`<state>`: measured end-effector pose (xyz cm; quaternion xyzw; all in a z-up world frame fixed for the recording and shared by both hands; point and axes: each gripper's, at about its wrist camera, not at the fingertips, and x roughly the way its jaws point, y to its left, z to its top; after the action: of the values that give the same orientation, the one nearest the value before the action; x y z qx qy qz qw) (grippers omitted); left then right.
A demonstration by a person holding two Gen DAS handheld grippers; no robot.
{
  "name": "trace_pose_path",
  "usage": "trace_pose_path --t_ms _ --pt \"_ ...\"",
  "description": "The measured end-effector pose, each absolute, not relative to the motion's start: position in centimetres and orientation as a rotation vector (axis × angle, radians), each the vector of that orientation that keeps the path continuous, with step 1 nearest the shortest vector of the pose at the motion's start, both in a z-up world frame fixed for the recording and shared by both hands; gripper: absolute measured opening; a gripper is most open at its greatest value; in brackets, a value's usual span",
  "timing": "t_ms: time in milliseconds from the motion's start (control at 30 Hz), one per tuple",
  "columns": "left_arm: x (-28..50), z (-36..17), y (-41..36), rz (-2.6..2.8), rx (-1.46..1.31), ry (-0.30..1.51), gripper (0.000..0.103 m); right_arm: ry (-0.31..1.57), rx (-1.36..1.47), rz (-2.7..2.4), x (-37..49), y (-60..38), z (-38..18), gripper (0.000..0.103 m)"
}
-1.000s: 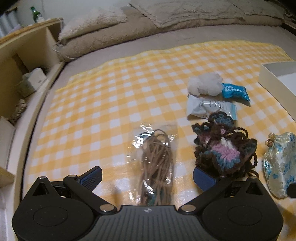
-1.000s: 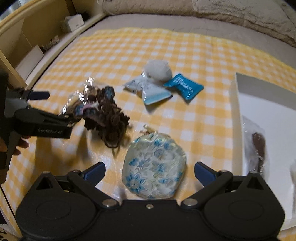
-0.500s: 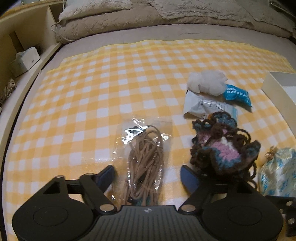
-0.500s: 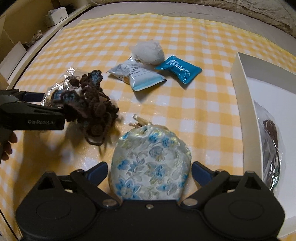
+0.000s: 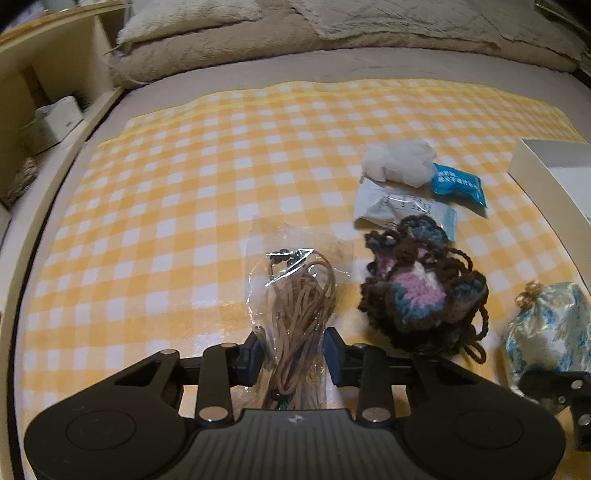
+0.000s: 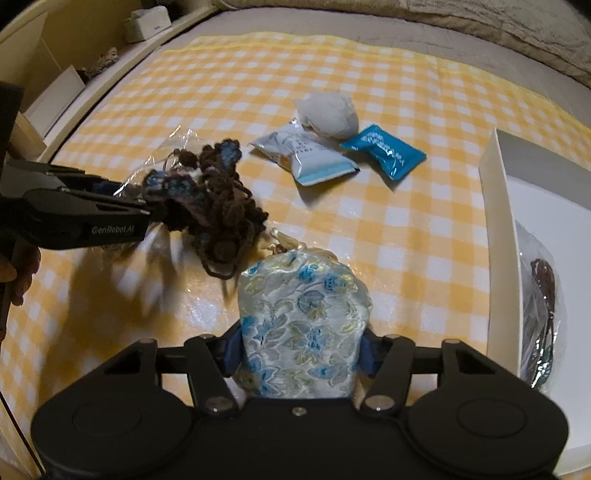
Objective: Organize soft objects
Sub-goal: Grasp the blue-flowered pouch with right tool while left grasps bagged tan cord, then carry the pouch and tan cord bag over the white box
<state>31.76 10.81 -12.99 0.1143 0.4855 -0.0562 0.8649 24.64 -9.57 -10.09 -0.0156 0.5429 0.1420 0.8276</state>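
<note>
On the yellow checked cloth [image 5: 184, 221] lies a clear bag of tan cords [image 5: 299, 295]. My left gripper [image 5: 294, 354] is closing on its near end, and both blue pads touch the plastic. A brown, pink and blue crochet piece [image 5: 421, 284] lies just right of it. In the right wrist view, my right gripper [image 6: 298, 354] is closing on a blue floral satin pouch [image 6: 303, 317], which bulges between the pads. The left gripper [image 6: 147, 208] reaches in from the left, beside the crochet piece [image 6: 218, 206].
A white fluffy ball [image 6: 328, 114], a white packet [image 6: 306, 155] and a blue packet [image 6: 384, 151] lie further back. An open white box [image 6: 495, 236] at the right holds a bagged dark cord [image 6: 543, 314]. A wooden shelf [image 5: 55, 92] borders the left and bedding [image 5: 332, 33] the back.
Both grippers' jaws went from wide open to narrow. The left pads came in against the bag of cords and the right pads against the floral pouch.
</note>
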Motion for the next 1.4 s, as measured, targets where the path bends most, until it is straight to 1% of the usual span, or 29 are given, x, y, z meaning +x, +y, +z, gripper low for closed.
trace_pose_path --t_ms 333,600,867,1133,1400 --pt "29.1 -9.2 12.3 -0.037 0.115 0.950 0.034 1.082 -0.036 0.307 23.3 -10.2 -7.6 0.059" --pt "26.4 -4.9 11.2 -0.020 -0.007 0.835 0.034 0.949 -0.026 0.333 22.2 -11.8 -3.6 0.059" --pt "24.2 -1.5 8.3 -0.055 -0.089 0.732 0.034 0.841 -0.009 0.310 21.2 -14.4 -0.4 0.059" --pt "23.0 0.5 4.5 -0.109 -0.164 0.650 0.034 0.739 0.026 0.267 20.0 -18.7 2.6 0.059" --pt "23.4 0.5 -0.2 -0.183 -0.222 0.656 0.034 0.698 0.044 0.173 18.9 -23.9 4.0 0.059"
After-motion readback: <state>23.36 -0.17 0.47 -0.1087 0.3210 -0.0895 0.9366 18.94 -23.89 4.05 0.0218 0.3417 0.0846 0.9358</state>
